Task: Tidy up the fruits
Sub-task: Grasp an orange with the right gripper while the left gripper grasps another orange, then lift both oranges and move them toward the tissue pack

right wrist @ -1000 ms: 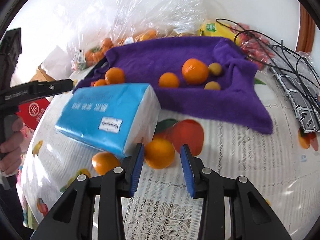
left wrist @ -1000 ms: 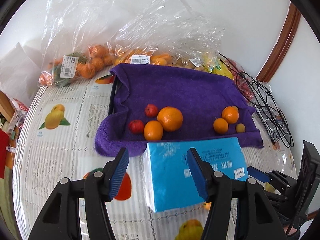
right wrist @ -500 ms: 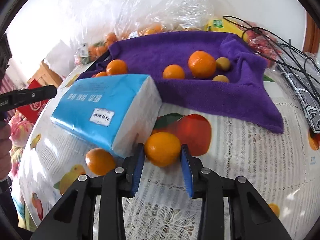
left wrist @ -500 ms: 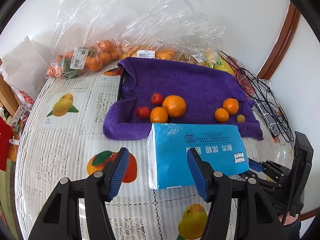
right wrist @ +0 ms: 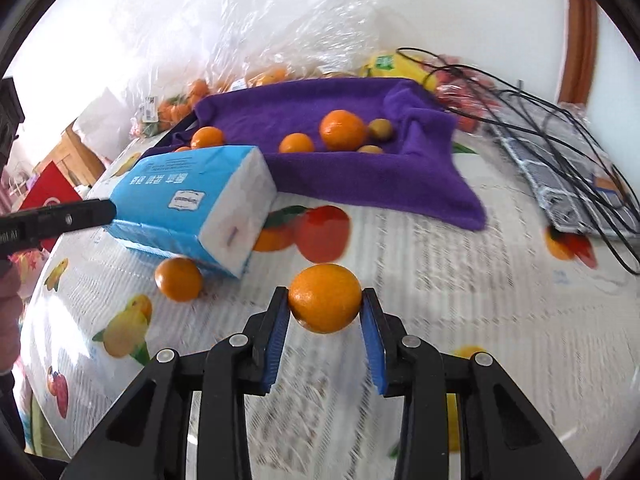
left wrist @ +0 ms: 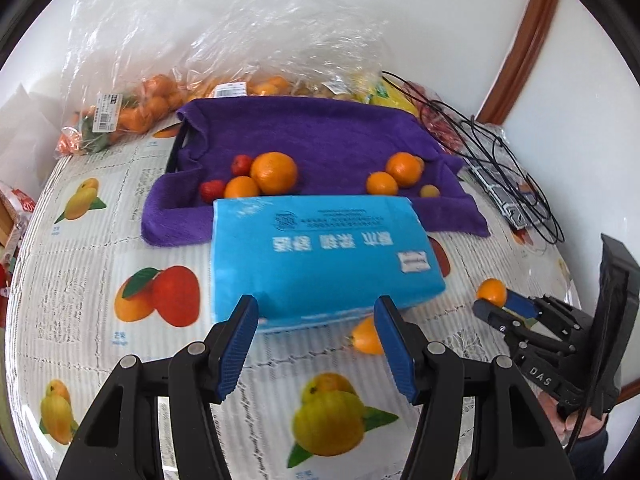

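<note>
My right gripper point(right wrist: 325, 312) is shut on an orange point(right wrist: 325, 297) and holds it above the tablecloth; the held orange also shows in the left wrist view point(left wrist: 491, 292). A second loose orange point(right wrist: 179, 279) lies by the blue tissue pack point(right wrist: 192, 212), which also shows in the left wrist view point(left wrist: 322, 256). The same loose orange point(left wrist: 366, 335) sits by my left gripper's right finger. My left gripper point(left wrist: 316, 344) is open and empty, just in front of the pack. A purple towel point(left wrist: 320, 140) lines a tray holding several oranges and small red fruits.
Plastic bags of oranges point(left wrist: 132, 108) lie behind the towel. Black cables and a wire rack point(left wrist: 508, 184) lie at the right. The fruit-print tablecloth point(left wrist: 100, 280) covers the table.
My right gripper closed on the orange and lifted it off the table. My left gripper pulled back and shifted, so the tissue pack now sits between its fingertips' line of view.
</note>
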Demonstrator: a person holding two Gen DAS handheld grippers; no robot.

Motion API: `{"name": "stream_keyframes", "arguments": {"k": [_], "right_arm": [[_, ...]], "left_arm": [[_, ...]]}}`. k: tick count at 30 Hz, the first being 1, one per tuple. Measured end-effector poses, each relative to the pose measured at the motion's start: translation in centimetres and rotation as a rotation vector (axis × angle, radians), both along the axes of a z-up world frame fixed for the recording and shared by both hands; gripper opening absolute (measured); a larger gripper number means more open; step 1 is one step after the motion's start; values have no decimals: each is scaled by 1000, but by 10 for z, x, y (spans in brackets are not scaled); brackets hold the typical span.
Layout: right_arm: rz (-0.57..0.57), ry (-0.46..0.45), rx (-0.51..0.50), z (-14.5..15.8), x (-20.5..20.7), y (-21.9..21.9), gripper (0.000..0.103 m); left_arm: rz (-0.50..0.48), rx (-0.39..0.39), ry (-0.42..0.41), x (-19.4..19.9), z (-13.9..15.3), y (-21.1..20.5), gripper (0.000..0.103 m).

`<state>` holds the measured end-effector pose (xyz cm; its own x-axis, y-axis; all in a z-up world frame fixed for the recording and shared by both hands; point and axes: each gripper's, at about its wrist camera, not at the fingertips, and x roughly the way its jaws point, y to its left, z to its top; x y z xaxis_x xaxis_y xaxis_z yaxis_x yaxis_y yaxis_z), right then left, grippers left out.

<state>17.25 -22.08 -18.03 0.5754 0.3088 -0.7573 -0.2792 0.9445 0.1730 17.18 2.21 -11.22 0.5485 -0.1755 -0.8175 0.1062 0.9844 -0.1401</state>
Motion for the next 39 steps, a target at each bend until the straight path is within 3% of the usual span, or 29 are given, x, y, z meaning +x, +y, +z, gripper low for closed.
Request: {"name": "stream_keyframes", "arguments": {"k": [5,10,24,32,39], "right_arm": [[-30,-13,-5,0,-12,-22,36],[-45,-21,14,0,-19,-40,36],[-78,-7,8,-10,-35,-68,36],[-56,-2,19,-13,-30,-59,36],[-42,1,13,-24,-26,-44,36]], "left_arm": [[-41,-14,28,-8,-7,-23,58],[-65,22,51,-10,-20,-47,58],[-19,83,116,8,-55,-69,58],[-25,122,83,11,-57,-77,57],[-24,135,62,8,-56,-71,43]]}}
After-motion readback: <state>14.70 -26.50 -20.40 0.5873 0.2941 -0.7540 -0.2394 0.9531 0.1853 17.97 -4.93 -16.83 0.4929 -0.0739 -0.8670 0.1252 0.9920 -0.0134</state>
